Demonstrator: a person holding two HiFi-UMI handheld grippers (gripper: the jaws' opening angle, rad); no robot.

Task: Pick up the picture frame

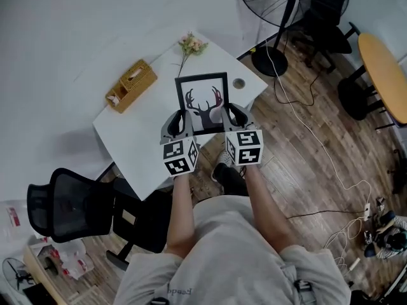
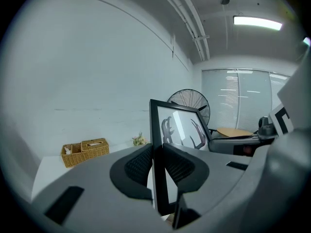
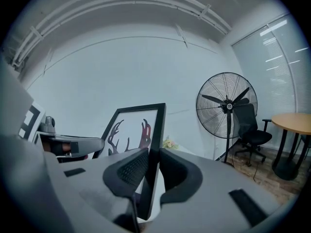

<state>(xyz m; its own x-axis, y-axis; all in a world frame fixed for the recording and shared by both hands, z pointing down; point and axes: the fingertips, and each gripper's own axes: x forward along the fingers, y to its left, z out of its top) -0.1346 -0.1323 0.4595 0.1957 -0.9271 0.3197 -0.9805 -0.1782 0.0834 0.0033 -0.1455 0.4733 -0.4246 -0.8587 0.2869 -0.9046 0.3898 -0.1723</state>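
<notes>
The picture frame stands upright over the bench, its left edge between the jaws of the left gripper and its right edge between those of the right gripper. A basket sits on the bench beyond and left of the left jaws. Flowers lie beyond the frame. A fan stands on the floor, right of the right jaws.

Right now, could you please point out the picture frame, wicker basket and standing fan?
picture frame [image 1: 202, 101], head view, on the antler print.
wicker basket [image 1: 131, 84], head view, its top.
standing fan [image 3: 227, 106], right gripper view, its hub.
</notes>
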